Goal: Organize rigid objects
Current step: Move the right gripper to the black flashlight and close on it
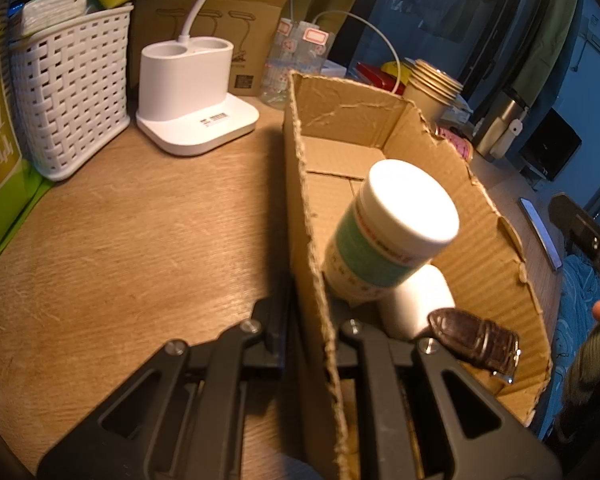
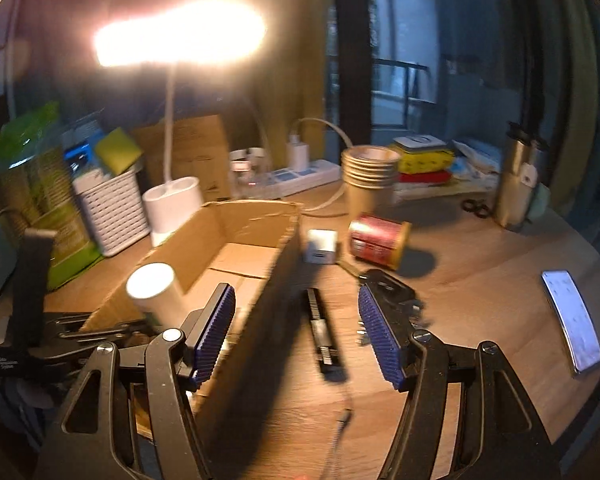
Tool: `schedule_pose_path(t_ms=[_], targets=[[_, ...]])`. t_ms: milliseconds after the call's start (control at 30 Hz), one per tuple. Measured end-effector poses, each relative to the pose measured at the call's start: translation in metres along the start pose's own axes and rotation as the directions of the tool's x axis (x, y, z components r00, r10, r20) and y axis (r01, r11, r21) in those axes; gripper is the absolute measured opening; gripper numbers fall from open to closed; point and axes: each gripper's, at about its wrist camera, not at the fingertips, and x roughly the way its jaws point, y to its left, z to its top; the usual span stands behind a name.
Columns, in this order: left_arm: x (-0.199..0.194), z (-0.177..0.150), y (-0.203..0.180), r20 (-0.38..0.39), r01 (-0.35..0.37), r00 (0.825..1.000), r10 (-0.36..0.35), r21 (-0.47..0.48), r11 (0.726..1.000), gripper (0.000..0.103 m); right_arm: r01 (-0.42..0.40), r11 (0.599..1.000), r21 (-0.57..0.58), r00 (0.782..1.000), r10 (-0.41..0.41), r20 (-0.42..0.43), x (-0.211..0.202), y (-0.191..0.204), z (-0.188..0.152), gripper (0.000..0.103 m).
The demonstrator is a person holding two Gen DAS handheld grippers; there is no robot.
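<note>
While the bottle [image 1: 396, 232] leans in the box [image 1: 480, 216], cap up and away, my left gripper [image 1: 306, 320] pinches the box wall; my right gripper [image 2: 296, 334] gapes empty.

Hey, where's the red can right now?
In the right wrist view the red can lies on its side on the table, right of the cardboard box, beside a small white cube and below the paper cups.
</note>
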Motion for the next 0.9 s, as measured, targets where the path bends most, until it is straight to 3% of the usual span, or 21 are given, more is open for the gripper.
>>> schedule_pose_path(t_ms=[267,633,800,900], targets=[[0.000,0.000,0.000,0.000,0.000,1.000,0.000,0.000,1.000,0.011,0.025,0.999,0.047,0.999,-0.023,-0.039,0.013,-0.024,-0.012,0.067],[0.000,0.000,-0.001,0.000,0.000,1.000,0.000,0.000,1.000,0.011,-0.004,1.000,0.001,0.991,0.004,-0.136,0.059,-0.013,-0.018,0.066],[0.000,0.000,0.000,0.000,0.000,1.000,0.000,0.000,1.000,0.011,0.002,1.000,-0.014,0.982,-0.004,-0.189,0.077,-0.008,-0.021,0.049],[0.000,0.000,0.000,0.000,0.000,1.000,0.000,-0.001,1.000,0.011,0.006,1.000,-0.022,0.981,-0.010,-0.196,0.080,-0.007,-0.021,0.049]])
